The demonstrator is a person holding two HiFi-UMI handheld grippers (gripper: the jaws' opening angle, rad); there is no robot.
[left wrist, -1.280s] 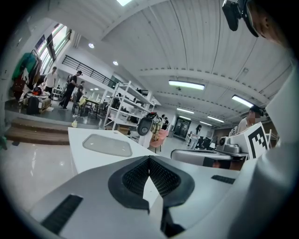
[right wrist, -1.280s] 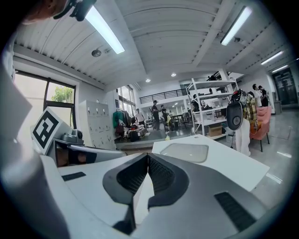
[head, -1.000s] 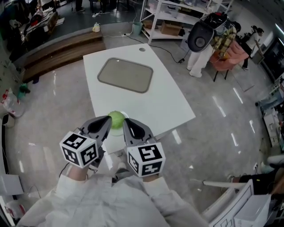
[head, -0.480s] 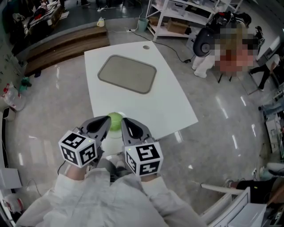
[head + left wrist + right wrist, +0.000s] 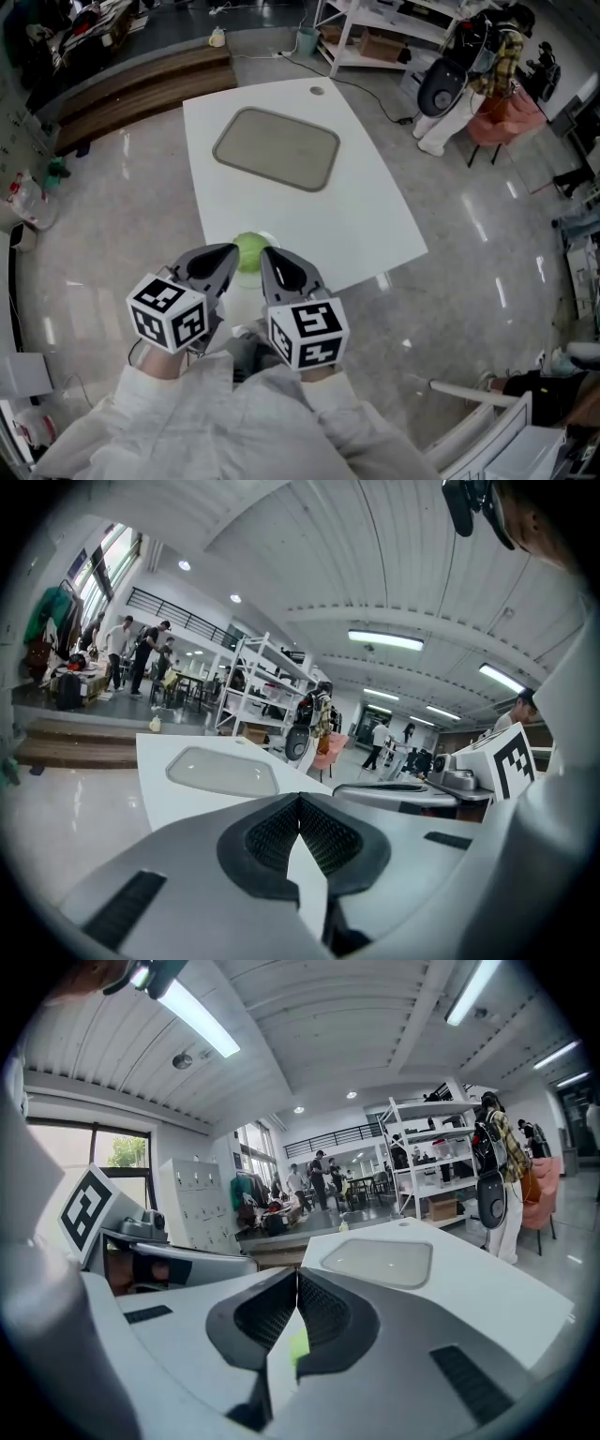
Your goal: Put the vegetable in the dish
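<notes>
Approach was the step in hand: the veg [image 5: 249, 250] lay at the near edge of the table [image 5: 375, 220], not yet picked. The dish [image 5: 277, 148] stood empty, well apart from it, toward the far end. You held both grippers low, just in front of the veg, one at each side of it.

The left gripper [image 5: 231, 251] was clenched, pads tip to tip, w/ nothing between them. Its view showed only table and dish ahead. The right gripper [image 5: 265, 254] was clenched too, and empty. Through the slit under its pads a bit of green showed, so the veg was right ahead of it, but I could not tell if the tips touched it.

In my judgement the next move called for opening first. The veg looked round and wide, prob. a small cabbage or lettuce, so the jaws had to go wide before you pushed in around it. One gripper perhaps could not span it; maybe you needed both, one per side. After that: lift, carry over to the dish, lower, release.
</notes>
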